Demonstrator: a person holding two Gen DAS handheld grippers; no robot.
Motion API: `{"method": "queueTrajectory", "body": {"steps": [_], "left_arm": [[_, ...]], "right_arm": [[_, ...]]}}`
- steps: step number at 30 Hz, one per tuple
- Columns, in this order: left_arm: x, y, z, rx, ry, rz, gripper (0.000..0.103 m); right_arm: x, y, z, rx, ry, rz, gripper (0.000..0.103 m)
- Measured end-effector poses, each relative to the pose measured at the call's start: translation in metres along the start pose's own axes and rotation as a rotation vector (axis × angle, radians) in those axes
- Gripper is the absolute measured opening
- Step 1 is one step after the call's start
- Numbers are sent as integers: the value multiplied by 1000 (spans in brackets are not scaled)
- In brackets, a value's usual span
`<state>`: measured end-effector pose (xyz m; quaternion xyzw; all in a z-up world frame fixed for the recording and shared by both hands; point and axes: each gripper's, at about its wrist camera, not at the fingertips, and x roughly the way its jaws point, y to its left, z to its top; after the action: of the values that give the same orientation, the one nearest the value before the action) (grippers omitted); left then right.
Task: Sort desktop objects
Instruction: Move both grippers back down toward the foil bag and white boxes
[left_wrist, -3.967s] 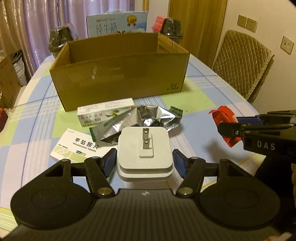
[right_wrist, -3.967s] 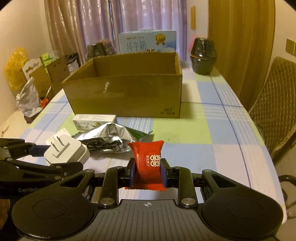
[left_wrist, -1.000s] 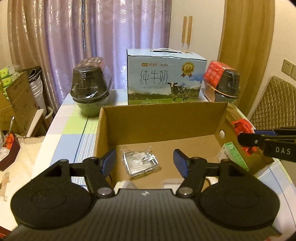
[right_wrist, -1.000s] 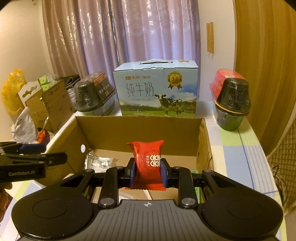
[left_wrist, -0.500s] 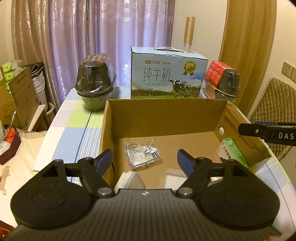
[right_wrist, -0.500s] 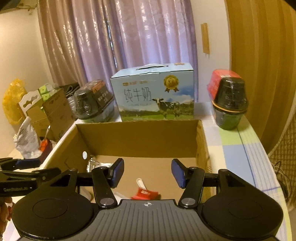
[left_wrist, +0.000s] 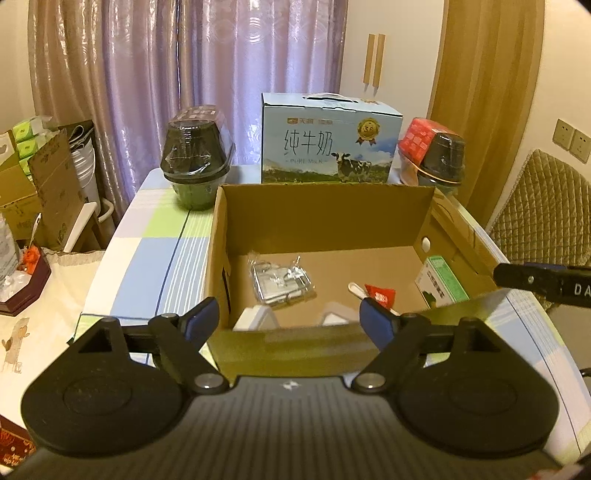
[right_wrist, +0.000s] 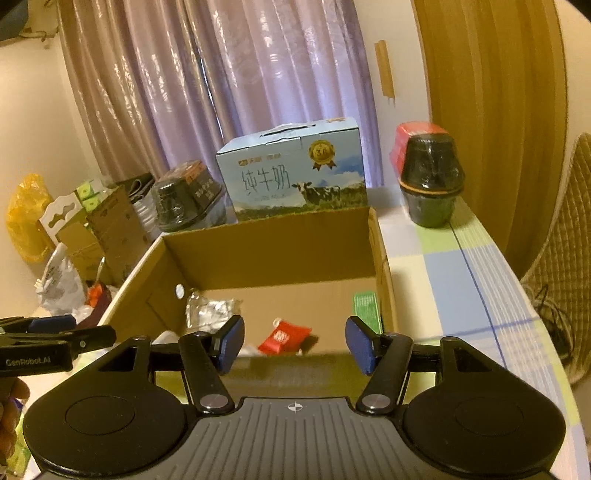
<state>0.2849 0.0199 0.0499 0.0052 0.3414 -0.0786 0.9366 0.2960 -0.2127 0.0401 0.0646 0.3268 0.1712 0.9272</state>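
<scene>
You hold the left gripper (left_wrist: 290, 321) and right gripper (right_wrist: 293, 345) at the cardboard box (left_wrist: 325, 218) near rim, fingers wide and empty | red packet (right_wrist: 282, 336) and white charger (left_wrist: 258, 319) lie on its floor, apparently sorted | desk (right_wrist: 461, 266) items likely remain.

The setting was a home dining room: a table (left_wrist: 155, 236) under a checked blue, green and white cloth stood before purple curtains (left_wrist: 221, 74), with a quilted chair (left_wrist: 546, 206) at one side. A gift carton of milk (left_wrist: 325, 147) and wrapped dark bowls (left_wrist: 195, 162) sat at the far end; wall sockets (left_wrist: 572, 140) and stacked cardboard (right_wrist: 110, 229) lined the edges.
</scene>
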Motion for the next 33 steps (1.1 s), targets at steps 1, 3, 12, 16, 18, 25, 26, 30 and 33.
{"method": "queueTrajectory", "body": {"steps": [1,3,12,16,18,25,26,30,33], "left_arm": [[-5,-1,-3,-3,1,0,81],[-13,-2,-8,-5,7,-2,85],[-52,2,-39,-20,19,15,99],[-70,10,-57,-31,26,39,102],[-77,14,-67,-44,39,44,102],[-101,22,-102,-57,70,65,102],[-104,23,-106,-60,73,63,102],[-112,24,-118,-57,82,61,102],[-114,27,-123,-67,88,62,102]], "right_arm": [[-4,1,-3,0,3,1,61],[-13,4,-11,2,8,3,63],[-58,12,-41,15,23,-1,89],[-73,10,-57,29,38,-9,92],[-79,8,-66,35,52,-13,94],[-96,11,-97,22,95,-15,98],[-98,12,-101,5,101,-14,98],[-101,16,-114,-34,117,-14,98],[-104,19,-122,-50,125,-13,98]]}}
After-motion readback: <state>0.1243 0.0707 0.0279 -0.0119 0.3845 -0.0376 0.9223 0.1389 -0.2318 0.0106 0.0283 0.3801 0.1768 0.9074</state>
